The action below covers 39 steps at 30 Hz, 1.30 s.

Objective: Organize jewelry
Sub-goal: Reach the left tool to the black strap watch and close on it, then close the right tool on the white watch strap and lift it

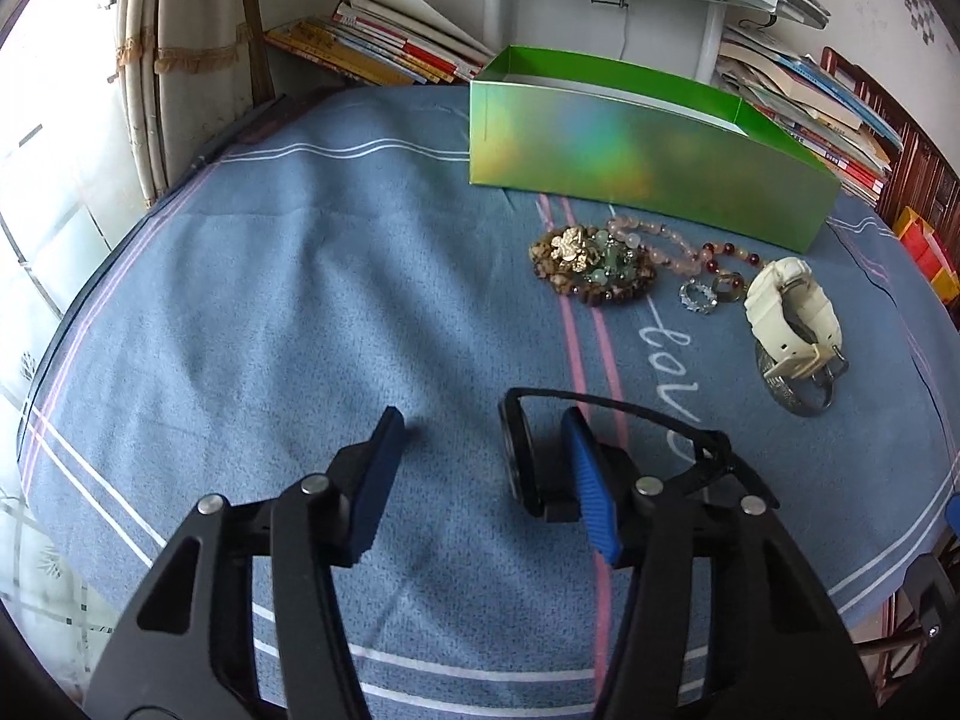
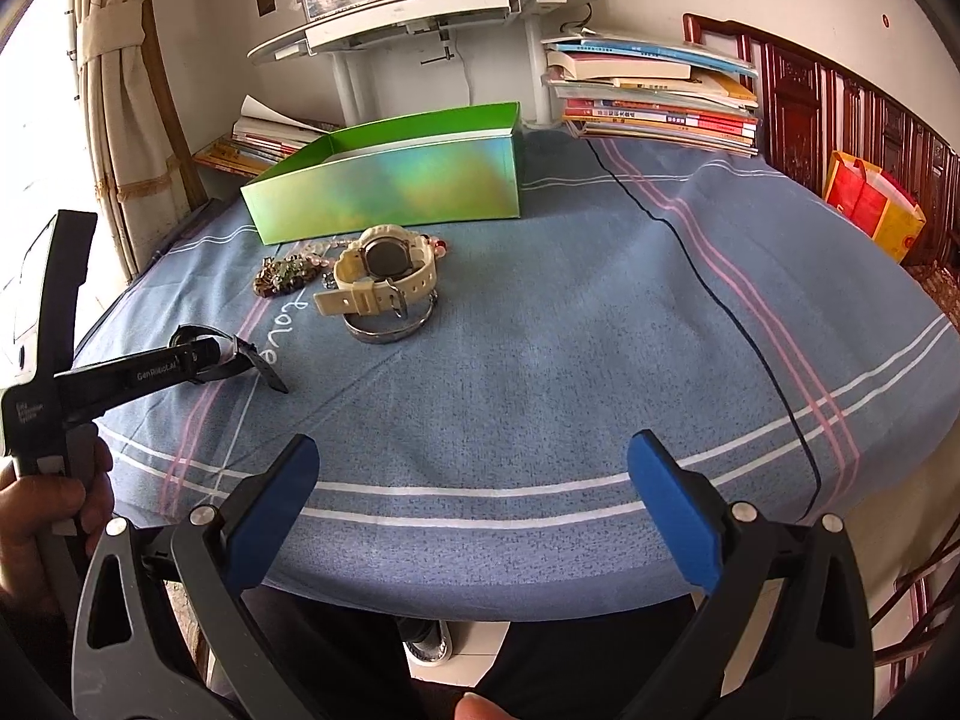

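A black wristwatch [image 1: 521, 456] lies on the blue cloth between the jaws of my left gripper [image 1: 480, 420]. Its case leans against the right pad [image 1: 591, 495], while the left pad [image 1: 378, 480] stands apart from it, so the gripper is open. The right wrist view shows the same left gripper [image 2: 201, 354] at the watch [image 2: 192, 337], strap trailing right. My right gripper [image 2: 474, 444] hangs open and empty over the table's near edge. Farther back are a white watch [image 1: 789, 312], a silver bangle [image 1: 795, 387], bead bracelets [image 1: 591, 267] and a small ring [image 1: 696, 297], in front of an open green box [image 1: 630, 162].
Book stacks [image 2: 654, 102] and a white shelf stand [image 2: 420, 18] line the back of the table. A thin black cable [image 2: 720, 300] runs across the cloth on the right. A red and yellow bag [image 2: 870, 204] sits off the right edge. A hand [image 2: 42, 516] grips the left tool.
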Available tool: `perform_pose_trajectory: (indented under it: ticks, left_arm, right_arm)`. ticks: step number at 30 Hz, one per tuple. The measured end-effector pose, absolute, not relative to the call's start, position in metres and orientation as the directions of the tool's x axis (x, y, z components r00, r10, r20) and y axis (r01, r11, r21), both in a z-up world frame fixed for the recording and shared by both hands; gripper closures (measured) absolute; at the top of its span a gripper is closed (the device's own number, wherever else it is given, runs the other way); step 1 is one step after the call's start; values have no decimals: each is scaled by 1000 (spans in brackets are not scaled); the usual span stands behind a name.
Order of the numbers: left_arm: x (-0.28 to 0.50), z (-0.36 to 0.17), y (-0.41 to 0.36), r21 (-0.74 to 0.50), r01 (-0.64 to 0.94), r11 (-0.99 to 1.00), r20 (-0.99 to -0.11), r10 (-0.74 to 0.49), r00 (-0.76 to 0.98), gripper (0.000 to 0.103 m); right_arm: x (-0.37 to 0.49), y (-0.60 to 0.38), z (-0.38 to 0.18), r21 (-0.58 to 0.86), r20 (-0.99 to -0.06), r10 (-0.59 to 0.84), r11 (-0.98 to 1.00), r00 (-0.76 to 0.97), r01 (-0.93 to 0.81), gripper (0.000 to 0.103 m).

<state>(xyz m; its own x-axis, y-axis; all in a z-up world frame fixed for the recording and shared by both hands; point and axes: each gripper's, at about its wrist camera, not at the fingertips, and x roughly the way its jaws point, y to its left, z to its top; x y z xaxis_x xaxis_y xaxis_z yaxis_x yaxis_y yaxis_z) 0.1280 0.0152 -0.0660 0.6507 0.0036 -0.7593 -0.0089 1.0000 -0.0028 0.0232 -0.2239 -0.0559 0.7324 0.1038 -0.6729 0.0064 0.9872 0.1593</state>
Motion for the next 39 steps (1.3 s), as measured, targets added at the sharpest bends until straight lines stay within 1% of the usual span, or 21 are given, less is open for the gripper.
perform_pose_trajectory:
  ticks: [1,3,4,6,10,15,19,25,27,31,32,33,34,35,36,39]
  left_arm:
    - [126,-66,15,-12,-1,1000,-752,-8,660,56]
    - [123,-64,15,-25,6,1000,-741,-23,671,84]
    - [121,-63,15,-31,8,999,-732,-28,681,88]
    - [117,-60,15,-52,20,998,-711,-51,702,91]
    - [105,-48,18,-111,54,992,-663,-114,740,95]
    - [93,-37,11,-77,84,993,-619,-114,777,95]
    - [85,-33,3,-49,119,992,-611,-124,782,95]
    - [81,-31,10,-75,125,989,-601,-144,786,95]
    - [81,-30,15,-84,118,989,-598,-145,789,95]
    - [82,-30,22,-96,113,989,-595,-148,790,95]
    - [83,-30,24,-99,111,989,-594,-148,791,95]
    - [83,-30,26,-103,109,989,-593,-149,791,95]
    - [84,-30,27,-108,108,988,-593,-151,791,95]
    - [85,-30,29,-109,106,988,-593,-150,791,95]
    - [85,-29,29,-111,104,988,-592,-150,792,95]
    - [87,-29,31,-116,99,988,-590,-149,794,95]
  right_arm:
    - [23,-223,-56,158,-673,105,987,733,4,2]
    - [22,-221,-55,155,-663,110,988,740,-8,2]
    - [22,-220,-54,153,-655,113,988,747,-15,2]
    - [21,-218,-51,153,-636,131,987,761,-42,2]
    - [25,-214,-47,138,-618,138,988,774,-66,2]
    - [48,-210,-42,122,-627,136,990,767,-76,2]
    - [74,-202,-35,120,-624,137,990,769,-79,2]
    - [127,-177,-42,70,-674,113,994,730,-90,2]
    - [143,-174,-49,45,-690,77,997,720,-63,2]
    - [163,-174,-59,63,-720,71,997,691,-37,3]
    - [166,-173,-61,68,-724,78,997,685,-41,5]
    - [167,-173,-62,78,-725,89,996,683,-48,12]
    - [168,-172,-62,84,-729,99,995,677,-54,17]
    - [170,-172,-63,92,-734,110,994,670,-63,38]
    - [169,-171,-63,103,-737,122,992,664,-68,42]
    - [164,-168,-62,87,-732,116,993,672,-76,42]
